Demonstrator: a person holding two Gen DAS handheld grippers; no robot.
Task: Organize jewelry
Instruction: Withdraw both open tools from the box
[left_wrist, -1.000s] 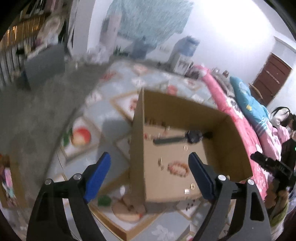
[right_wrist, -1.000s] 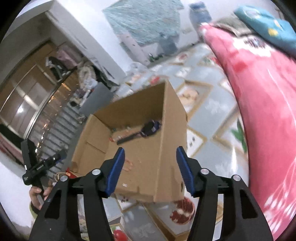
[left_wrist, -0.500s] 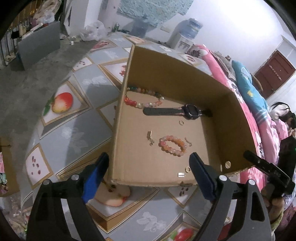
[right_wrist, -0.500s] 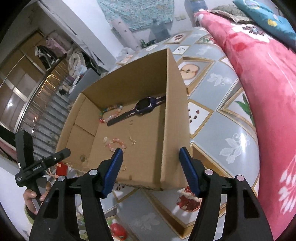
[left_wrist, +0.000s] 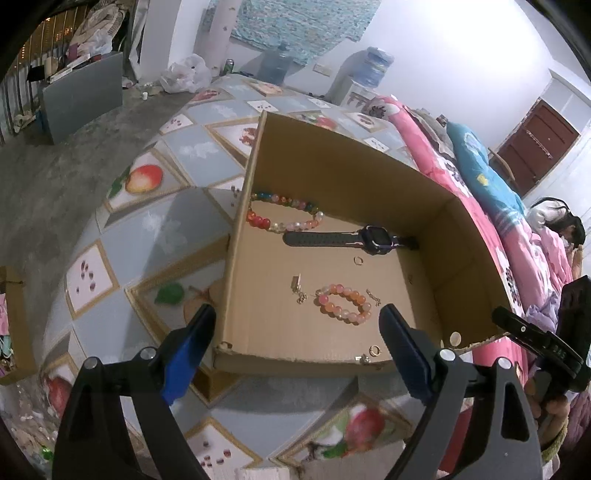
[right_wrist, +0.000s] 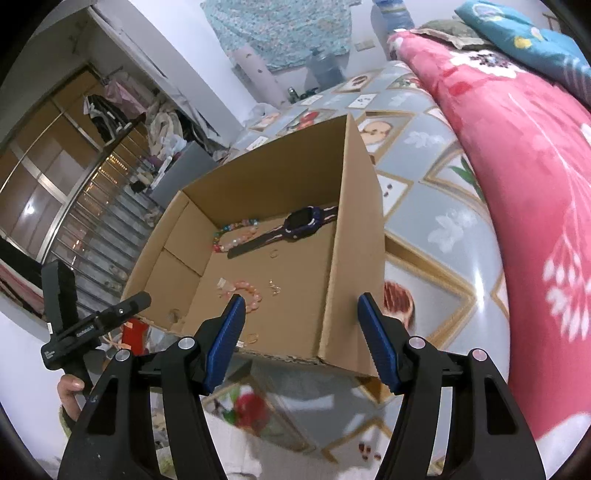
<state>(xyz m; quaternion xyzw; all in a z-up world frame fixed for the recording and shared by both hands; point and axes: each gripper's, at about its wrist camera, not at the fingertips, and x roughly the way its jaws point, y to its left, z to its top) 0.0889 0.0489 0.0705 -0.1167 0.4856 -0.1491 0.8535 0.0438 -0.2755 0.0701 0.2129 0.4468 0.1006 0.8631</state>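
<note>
An open cardboard box (left_wrist: 369, 173) (right_wrist: 354, 229) sits on the fruit-patterned floor mat. Inside lie a dark smartwatch (left_wrist: 347, 238) (right_wrist: 291, 227), a long multicoloured bead bracelet (left_wrist: 284, 216) (right_wrist: 232, 234), a small pink bead bracelet (left_wrist: 343, 304) (right_wrist: 247, 291), a few small gold rings (left_wrist: 358, 260) and earrings (left_wrist: 298, 290). My left gripper (left_wrist: 297, 345) is open and empty, hovering at the box's near edge. My right gripper (right_wrist: 301, 332) is open and empty above the box's near right corner.
A pink floral quilt (right_wrist: 524, 184) and blue pillow (left_wrist: 480, 177) lie to the right of the box. A grey panel (left_wrist: 81, 96), bags and a water dispenser (left_wrist: 369, 74) stand at the back. A stair railing (right_wrist: 96, 229) is on the left.
Both grippers have drawn nearer and tilted down over the box, so its floor and the jewelry now show clearly. Both stay open and empty.
</note>
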